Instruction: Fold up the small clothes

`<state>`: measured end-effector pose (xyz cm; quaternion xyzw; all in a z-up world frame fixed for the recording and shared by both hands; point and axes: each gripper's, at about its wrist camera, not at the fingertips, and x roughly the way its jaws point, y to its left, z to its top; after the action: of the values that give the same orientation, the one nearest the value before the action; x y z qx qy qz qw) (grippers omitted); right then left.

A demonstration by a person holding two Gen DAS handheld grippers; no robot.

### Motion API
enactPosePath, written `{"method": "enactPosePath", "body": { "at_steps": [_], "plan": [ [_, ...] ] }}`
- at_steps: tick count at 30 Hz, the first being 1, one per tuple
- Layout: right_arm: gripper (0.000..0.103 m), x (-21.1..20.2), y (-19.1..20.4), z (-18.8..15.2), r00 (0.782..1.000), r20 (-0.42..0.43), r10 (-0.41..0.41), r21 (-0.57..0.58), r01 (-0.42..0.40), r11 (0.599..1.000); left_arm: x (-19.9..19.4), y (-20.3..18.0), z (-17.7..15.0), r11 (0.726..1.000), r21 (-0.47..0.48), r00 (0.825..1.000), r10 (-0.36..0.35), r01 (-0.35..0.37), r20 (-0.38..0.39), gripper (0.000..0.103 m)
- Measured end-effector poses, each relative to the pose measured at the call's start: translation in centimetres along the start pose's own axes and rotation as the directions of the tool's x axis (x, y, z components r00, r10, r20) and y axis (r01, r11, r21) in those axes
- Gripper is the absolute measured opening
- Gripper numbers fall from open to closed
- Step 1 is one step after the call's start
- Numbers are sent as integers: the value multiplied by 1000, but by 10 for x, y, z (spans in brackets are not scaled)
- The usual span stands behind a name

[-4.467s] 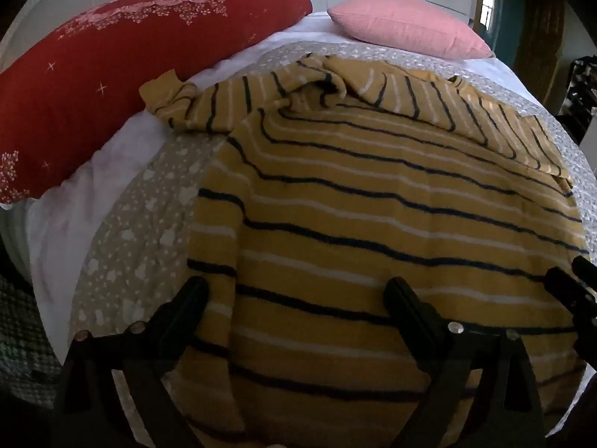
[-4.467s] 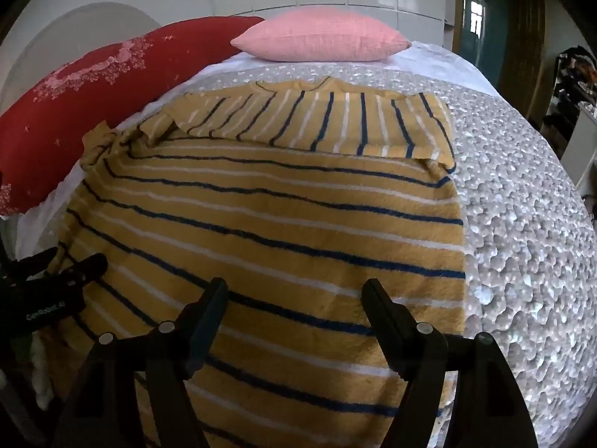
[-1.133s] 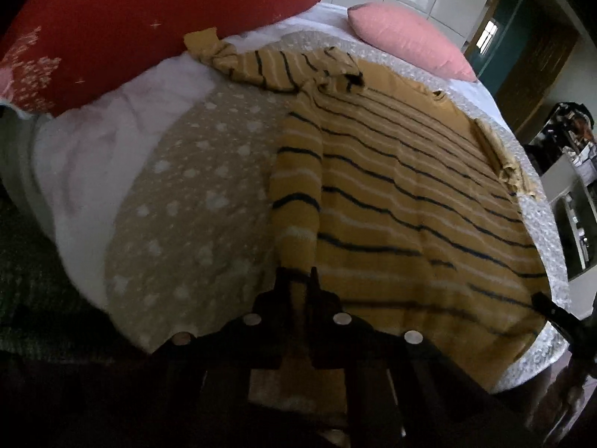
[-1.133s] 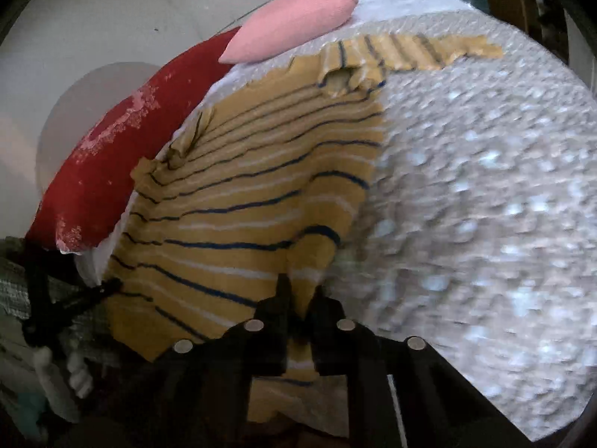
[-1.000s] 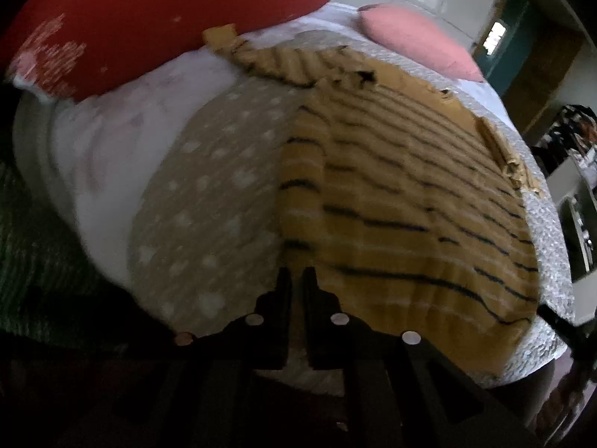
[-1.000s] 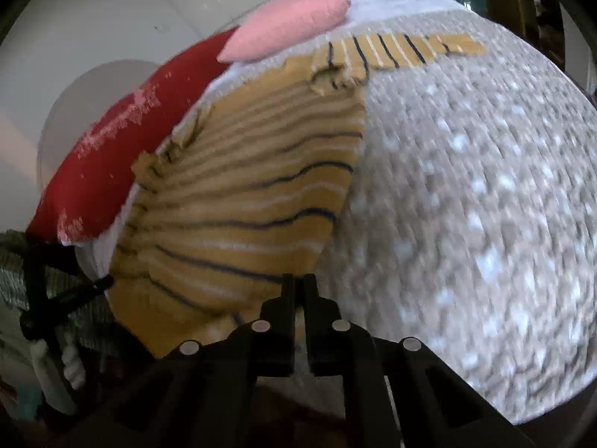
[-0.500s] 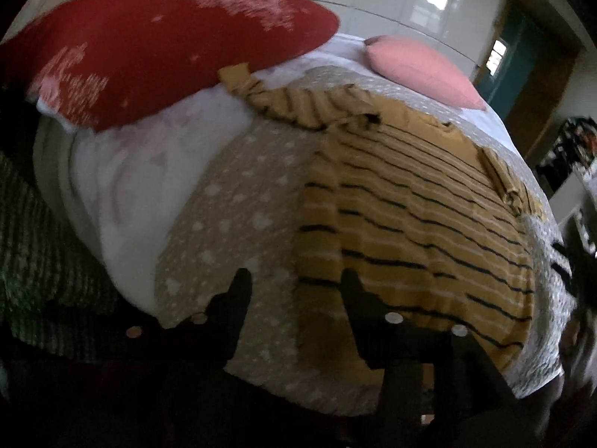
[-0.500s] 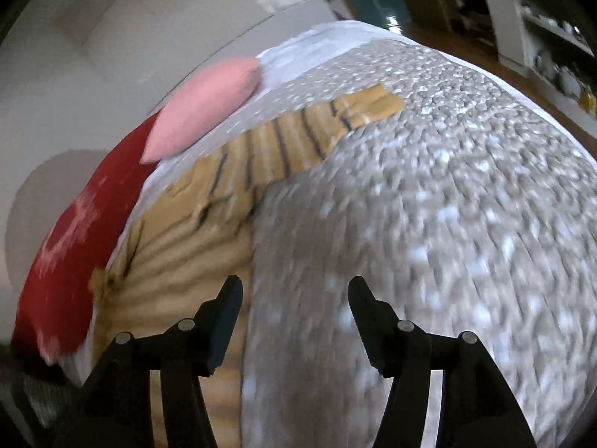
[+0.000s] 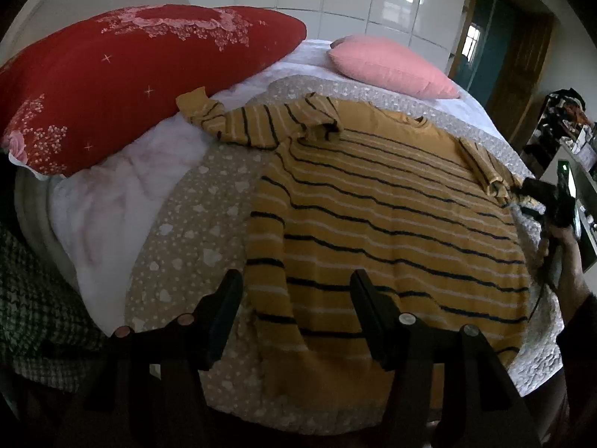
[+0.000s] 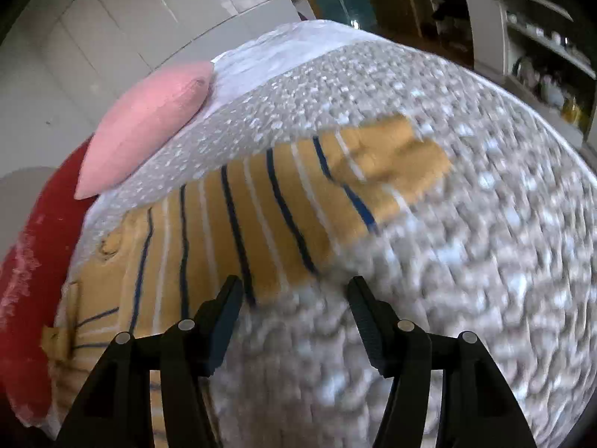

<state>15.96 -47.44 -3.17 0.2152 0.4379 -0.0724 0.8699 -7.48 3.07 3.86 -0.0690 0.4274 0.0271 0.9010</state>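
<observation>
Seemingly flat mustard striped sweater (image 9: 391, 231)

A home bedroom: a bed (image 9: 179, 239) with a patterned quilt, a red pillow (image 9: 123, 74), a pink pillow (image 9: 388, 65), and a wooden door (image 9: 522, 59).

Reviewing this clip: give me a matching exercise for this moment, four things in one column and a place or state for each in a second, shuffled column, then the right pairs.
Things
1. yellow knitted sweater with dark stripes
2. large red floral pillow
3. small pink pillow
4. left gripper

Places or states
A. jaws open, gripping nothing
B. at the far end of the bed, right of the bigger pillow
C. spread flat on the grey patterned quilt
D. at the bed's left side, partly over the white sheet

Pairs: 1-C, 2-D, 3-B, 4-A
</observation>
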Motion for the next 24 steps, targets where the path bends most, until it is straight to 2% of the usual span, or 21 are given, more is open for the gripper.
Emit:
{"method": "enactPosePath", "body": {
  "at_steps": [1,2,3,4,6,8,9,11,13,15,16,17,18,20,21,23,24],
  "plan": [
    [64,3,2,3,1000,4,-5,-8,5,1000,1,0,0,1000,-1,1000,4,-4,-4,59],
    [50,7,4,7,1000,5,-4,-15,4,1000,2,1,0,1000,-3,1000,7,-7,-8,59],
    [34,10,7,12,1000,11,-8,-20,8,1000,2,2,0,1000,-5,1000,11,-11,-10,59],
    [8,12,8,16,1000,6,-8,-21,8,1000,2,2,1,1000,-7,1000,16,-16,-11,59],
    [8,8,5,24,999,9,37,-7,-37,999,2,5,2,1000,-12,1000,27,-27,-9,59],
    [8,-4,-1,33,998,58,24,-8,-23,1000,3,8,4,999,-20,999,35,-35,-8,59],
    [8,-12,-7,38,997,81,5,2,-5,1000,5,11,5,999,-29,999,36,-37,-11,59],
    [8,-25,-28,50,989,120,-87,46,82,996,8,15,6,998,-47,999,32,-33,-18,59],
    [8,-34,-52,62,972,142,-186,92,174,980,9,18,7,998,-59,999,30,-31,-17,59],
    [8,-43,-72,71,940,162,-302,120,285,951,9,22,8,997,-68,999,33,-34,-15,59],
    [9,-48,-82,74,911,171,-374,125,356,926,10,25,8,997,-74,999,35,-36,-13,59],
    [11,-50,-89,77,893,171,-416,128,399,908,10,29,10,996,-82,999,35,-36,-11,59],
    [11,-53,-97,78,887,159,-433,135,415,900,12,32,13,995,-90,999,37,-38,-10,59],
    [17,-60,-107,74,911,137,-389,152,368,917,16,43,22,993,-113,999,46,-46,2,59],
    [20,-65,-107,70,918,138,-371,147,352,924,19,49,28,991,-126,999,53,-51,8,63],
    [37,-70,-102,63,927,152,-344,114,329,937,29,63,44,987,-148,998,69,-66,14,66],
    [38,-75,-96,56,935,167,-313,87,302,949,38,73,56,984,-163,997,72,-68,16,66]
  ]
}}
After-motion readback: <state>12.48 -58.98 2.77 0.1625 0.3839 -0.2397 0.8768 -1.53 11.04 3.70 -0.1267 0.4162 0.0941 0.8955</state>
